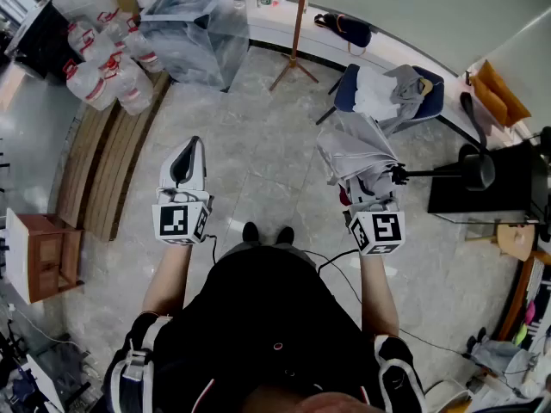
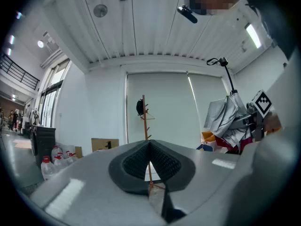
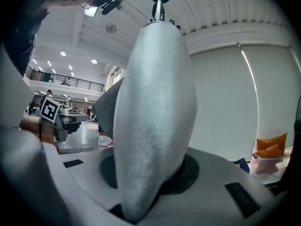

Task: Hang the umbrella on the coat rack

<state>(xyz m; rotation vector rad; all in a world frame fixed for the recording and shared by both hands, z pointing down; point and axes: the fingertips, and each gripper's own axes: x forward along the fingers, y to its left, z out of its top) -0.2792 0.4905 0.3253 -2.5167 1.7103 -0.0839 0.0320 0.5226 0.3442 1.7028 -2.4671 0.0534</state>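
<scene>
Two hand-held grippers are raised side by side in front of the person, over a grey tiled floor (image 1: pixel 258 170). The right gripper (image 1: pixel 366 198) has its jaws clamped on the folded grey umbrella (image 1: pixel 357 149), whose bunched fabric fills the space between the pads in the right gripper view; a thin black rod sticks out of the bundle. The left gripper (image 1: pixel 193 144) holds nothing, its jaws drawn together so the dark pads meet at the tips, and it points level into the room. The wooden coat rack (image 1: pixel 295 24) stands at the far side near the pale wall, well apart from both grippers, with a dark item hanging near its top in the left gripper view. To the right of the rack is a blue chair (image 1: pixel 349 89) draped with grey clothing. At the far left, a cluster of water bottles (image 1: pixel 103 63) sits beside a large clear plastic bag (image 1: pixel 194 24). A small wooden stool (image 1: pixel 43 256) stands at the near left.
</scene>
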